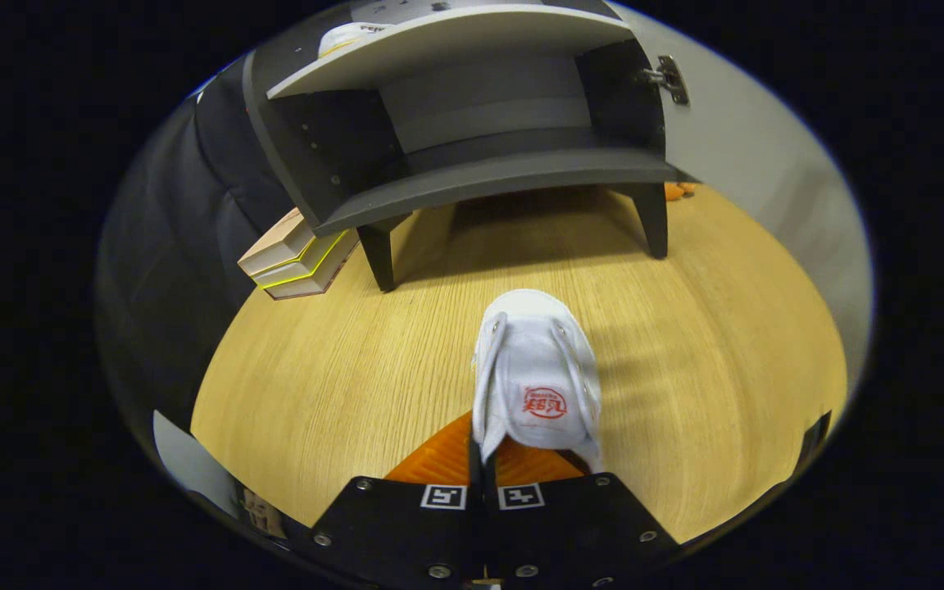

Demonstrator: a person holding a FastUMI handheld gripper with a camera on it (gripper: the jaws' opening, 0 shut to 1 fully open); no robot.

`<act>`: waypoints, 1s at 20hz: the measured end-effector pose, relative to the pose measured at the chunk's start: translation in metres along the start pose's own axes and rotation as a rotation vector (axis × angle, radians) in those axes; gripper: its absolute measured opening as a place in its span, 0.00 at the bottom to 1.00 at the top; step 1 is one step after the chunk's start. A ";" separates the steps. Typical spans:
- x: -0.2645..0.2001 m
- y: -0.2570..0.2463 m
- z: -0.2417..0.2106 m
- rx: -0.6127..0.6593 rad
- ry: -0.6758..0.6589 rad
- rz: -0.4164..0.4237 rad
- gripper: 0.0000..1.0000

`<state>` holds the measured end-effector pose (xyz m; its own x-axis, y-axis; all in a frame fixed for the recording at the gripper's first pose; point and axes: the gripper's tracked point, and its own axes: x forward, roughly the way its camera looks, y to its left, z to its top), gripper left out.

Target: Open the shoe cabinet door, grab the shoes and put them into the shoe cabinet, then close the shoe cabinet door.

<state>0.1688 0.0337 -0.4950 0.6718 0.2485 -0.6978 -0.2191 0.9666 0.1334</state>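
The shoe cabinet point(472, 156) stands at twelve o'clock from the gripper point(484, 459), its door point(755, 164) swung open toward two o'clock and the lower shelf bare. A second white shoe point(349, 34) rests on top of the cabinet at about eleven o'clock. The step in hand looks like carrying the white shoe point(533, 369) forward into that opening. To do it well, the person would likely keep the shoe level, toe first, raise it enough to clear the shelf's front lip, and steer between the side walls and clear of the door's hinge point(670, 78). The fingers are drawn close together, seemingly clamped on the shoe's heel edge, though the contact itself sits low and is hard to see. The shoe juts straight ahead over the wooden table point(341, 369).
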 end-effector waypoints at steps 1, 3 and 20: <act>-0.009 0.002 0.007 -0.002 -0.013 0.002 0.00; -0.027 0.004 0.022 0.002 -0.044 -0.009 0.00; -0.199 0.036 0.268 -0.137 -0.417 -0.149 0.00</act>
<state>0.2169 0.0359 -0.1625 0.9243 0.1391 -0.3555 -0.1713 0.9834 -0.0604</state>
